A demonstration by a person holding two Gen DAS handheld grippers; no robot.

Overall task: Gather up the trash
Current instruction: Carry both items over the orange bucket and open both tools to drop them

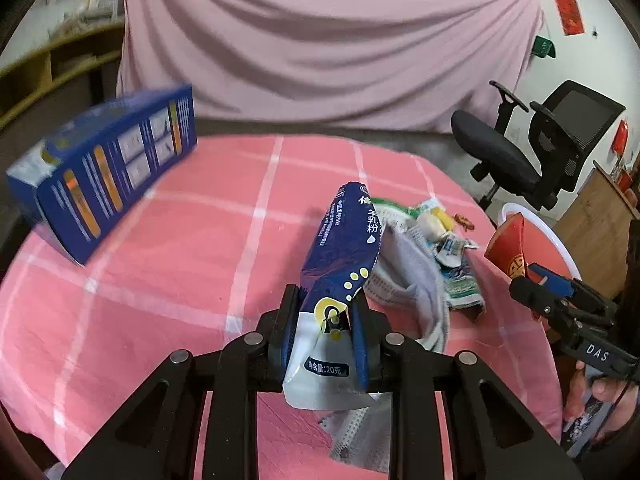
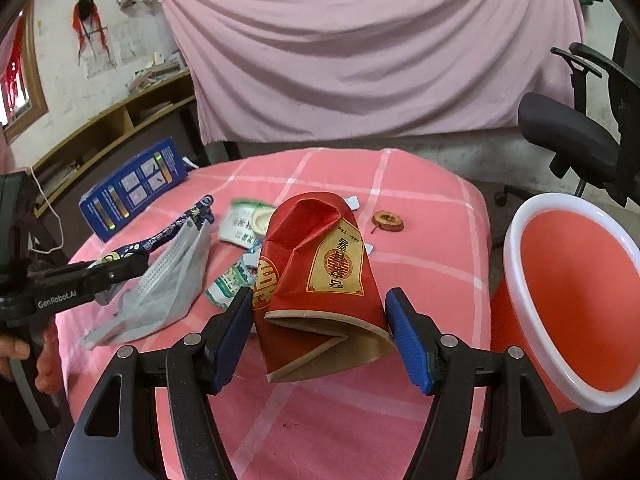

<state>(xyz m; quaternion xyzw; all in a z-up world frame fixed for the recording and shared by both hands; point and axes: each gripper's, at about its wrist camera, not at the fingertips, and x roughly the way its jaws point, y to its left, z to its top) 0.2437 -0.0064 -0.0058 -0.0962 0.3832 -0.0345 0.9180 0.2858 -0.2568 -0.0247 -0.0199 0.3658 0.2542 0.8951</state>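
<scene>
Jaws: a blue sachet (image 1: pixel 340 264) is clamped by the left gripper (image 1: pixel 325 320), a crushed red cup (image 2: pixel 316 280) by the right gripper (image 2: pixel 320 334), beside the red bin (image 2: pixel 576 300); the loosely pinched cup could be dropped short.

We see a blue-and-white milk powder sachet (image 1: pixel 340 280) standing up in the lower centre of the left wrist view, creased and bent, its white lower end nearest the camera. A grey face mask (image 2: pixel 168 280) hangs crumpled at the middle left of the right wrist view. In the centre of that view a crushed red paper cup (image 2: pixel 320 280) with gold print lies with its flattened rim toward the camera. Behind it lie green-and-white wrappers (image 2: pixel 244 224), and a small round brown scrap (image 2: pixel 388 221) sits upper right of the cup.
</scene>
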